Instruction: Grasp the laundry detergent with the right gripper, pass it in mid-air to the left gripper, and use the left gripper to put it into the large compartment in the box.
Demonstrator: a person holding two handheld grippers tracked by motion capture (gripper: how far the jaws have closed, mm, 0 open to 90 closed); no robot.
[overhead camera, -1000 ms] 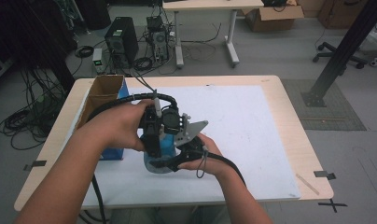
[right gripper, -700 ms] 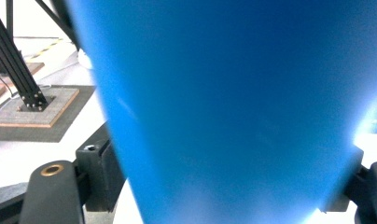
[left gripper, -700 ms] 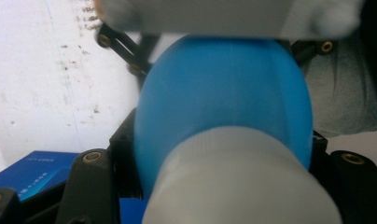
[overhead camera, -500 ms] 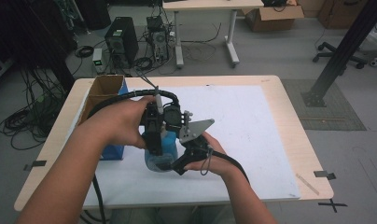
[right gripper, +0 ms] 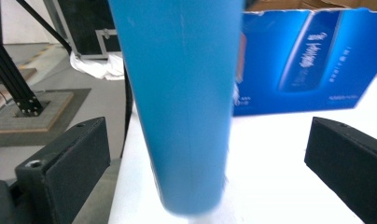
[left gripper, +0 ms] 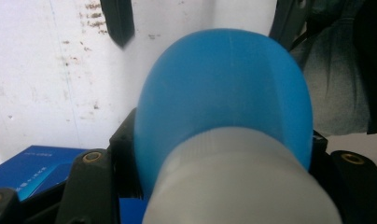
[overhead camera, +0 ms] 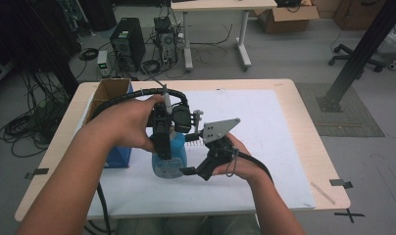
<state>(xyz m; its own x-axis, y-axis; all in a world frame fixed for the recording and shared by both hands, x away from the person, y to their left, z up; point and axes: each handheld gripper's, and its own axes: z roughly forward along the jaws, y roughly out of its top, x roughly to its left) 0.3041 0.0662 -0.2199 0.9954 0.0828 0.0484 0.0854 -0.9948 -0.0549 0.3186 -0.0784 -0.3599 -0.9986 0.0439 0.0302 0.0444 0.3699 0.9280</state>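
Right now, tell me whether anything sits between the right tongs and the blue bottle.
Nothing visible does. The blue bottle stands in the open gap of the right tongs, with only white table cover around it.

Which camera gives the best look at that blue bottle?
The high view: it shows the whole bottle lifted between both grippers over the white sheet. The left gripper view shows only its blue shoulder and pale cap end up close. The right gripper view shows a blurred stretch of its side.
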